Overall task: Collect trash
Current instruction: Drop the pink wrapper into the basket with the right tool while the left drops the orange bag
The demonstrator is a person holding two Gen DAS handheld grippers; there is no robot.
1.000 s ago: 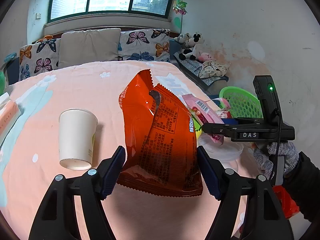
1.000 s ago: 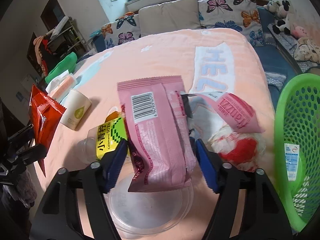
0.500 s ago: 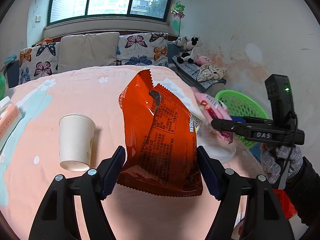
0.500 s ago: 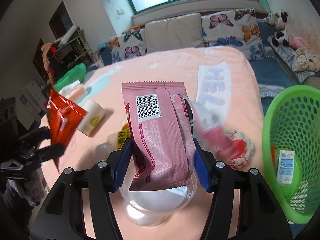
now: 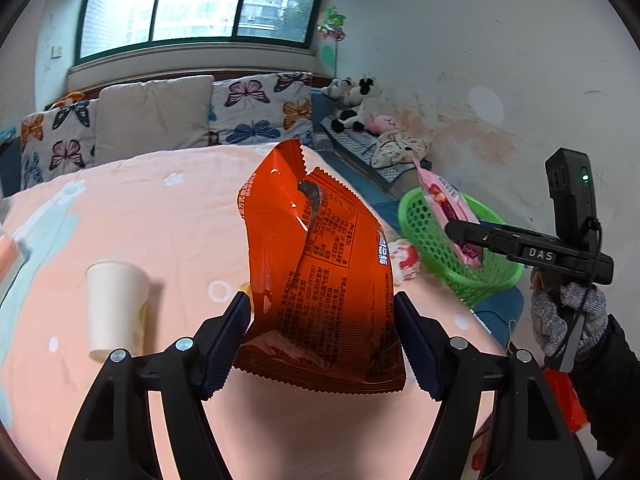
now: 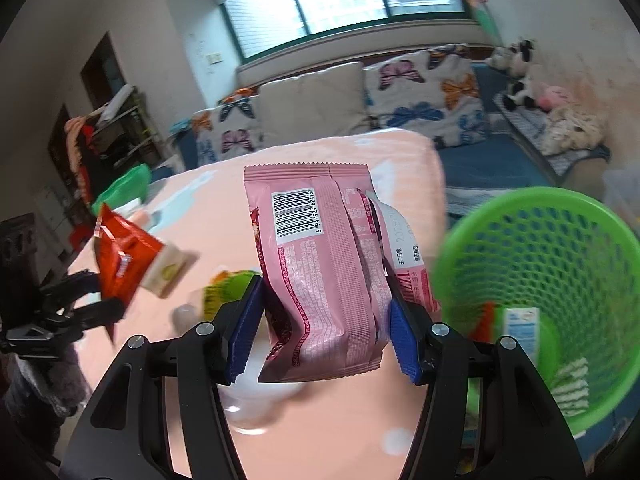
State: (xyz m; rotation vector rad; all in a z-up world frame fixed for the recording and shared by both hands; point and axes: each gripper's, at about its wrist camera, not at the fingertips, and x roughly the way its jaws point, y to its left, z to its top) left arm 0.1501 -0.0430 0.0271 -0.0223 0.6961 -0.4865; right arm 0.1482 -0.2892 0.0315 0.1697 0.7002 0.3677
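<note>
My left gripper (image 5: 322,340) is shut on an orange snack bag (image 5: 320,276) and holds it upright above the pink bed cover (image 5: 160,216). My right gripper (image 6: 326,330) is shut on a pink snack packet (image 6: 320,264), lifted off the bed, just left of the green mesh basket (image 6: 560,248). In the left wrist view the pink packet (image 5: 448,204) hangs over the basket (image 5: 432,232). The basket holds a small carton (image 6: 520,328) and other scraps.
A white paper cup (image 5: 114,308) stands on the bed at the left. A crumpled red-white wrapper (image 5: 406,258) lies near the basket. A clear plastic lid (image 6: 260,400) and a green-labelled bottle (image 6: 228,292) lie below my right gripper. Pillows (image 5: 160,116) line the headboard.
My right gripper has lifted the pink packet and carried it right, up to the green basket. My left gripper has risen a little with the orange bag still in it.
</note>
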